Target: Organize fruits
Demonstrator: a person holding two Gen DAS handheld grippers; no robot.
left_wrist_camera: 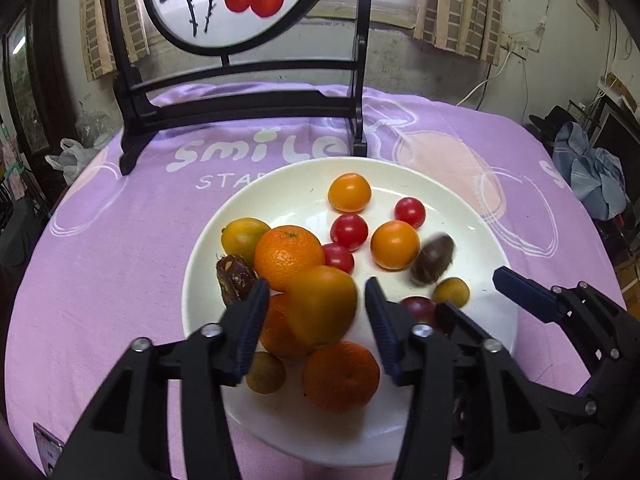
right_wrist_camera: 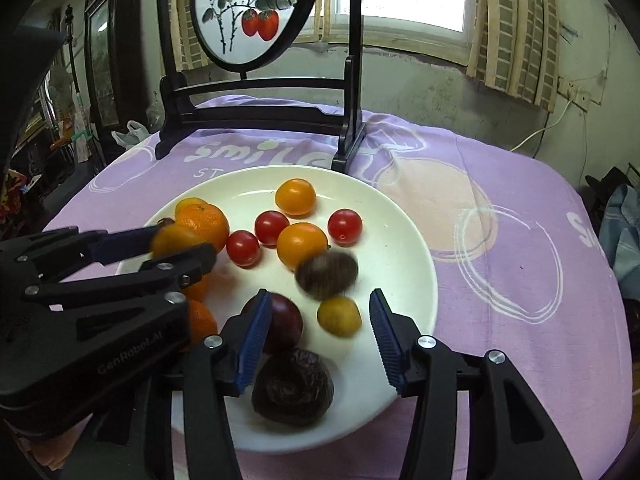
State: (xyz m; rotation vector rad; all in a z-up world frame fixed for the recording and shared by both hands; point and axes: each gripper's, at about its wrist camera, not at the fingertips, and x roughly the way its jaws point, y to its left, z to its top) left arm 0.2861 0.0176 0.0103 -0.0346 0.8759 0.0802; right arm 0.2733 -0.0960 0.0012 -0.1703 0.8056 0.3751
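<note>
From your left wrist, the left claw hangs spread around a smooth orange persimmon-like fruit at the white round plate's 7 o'clock; it's soft, so pinch its widest middle gently. From your right wrist, the right claw gapes empty over a small yellow fruit, light and rolly.

Cream-white plate on lilac tablecloth printed with white lettering and pale peach circles; on the plate: orange mandarins, glossy red cherry tomatoes, yellow-orange tomatoes, dark brown date, deep purple passion fruit; behind the plate, black-framed screen painted with red persimmons, grey-green leaves; blue gripper pads
</note>
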